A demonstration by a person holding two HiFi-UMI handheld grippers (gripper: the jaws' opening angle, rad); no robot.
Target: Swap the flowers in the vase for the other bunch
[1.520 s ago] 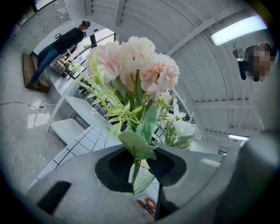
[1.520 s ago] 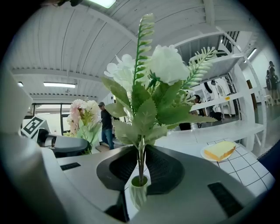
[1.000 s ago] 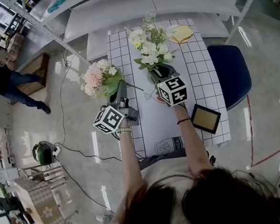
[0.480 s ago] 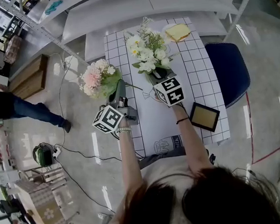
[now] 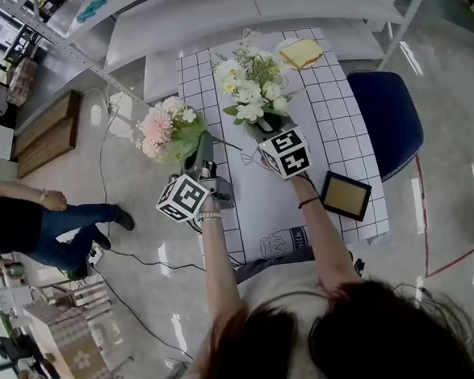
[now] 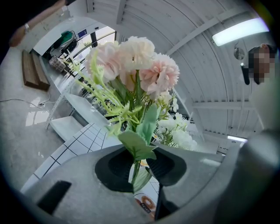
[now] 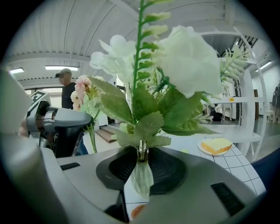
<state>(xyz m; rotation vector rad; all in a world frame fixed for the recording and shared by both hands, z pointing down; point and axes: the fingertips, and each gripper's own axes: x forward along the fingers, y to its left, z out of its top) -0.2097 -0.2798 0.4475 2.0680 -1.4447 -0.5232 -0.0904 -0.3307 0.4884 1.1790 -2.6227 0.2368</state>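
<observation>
My left gripper [image 5: 202,152] is shut on the green stems of a pink and cream bunch [image 5: 164,131], held out past the table's left edge, above the floor. In the left gripper view the stems [image 6: 136,164] run up between the dark pads of that gripper [image 6: 139,168] to the blooms [image 6: 135,65]. My right gripper [image 5: 267,128] is shut on the white bunch [image 5: 250,86] over the table's far half. Its wrapped stem [image 7: 141,175] sits between the pads of the gripper [image 7: 141,168], with the blooms [image 7: 175,65] above. I cannot make out a vase.
The table [image 5: 337,121] has a white cloth with a black grid. A plate with a yellow slice [image 5: 300,53] stands at its far right, a dark picture frame [image 5: 347,196] near its right front. A blue chair [image 5: 389,125] is on the right. A person [image 5: 29,219] walks on the floor, left.
Both grippers stay almost in place with their bunches; the white bunch has tipped slightly. The person on the floor at the left has walked toward the view's lower left.
</observation>
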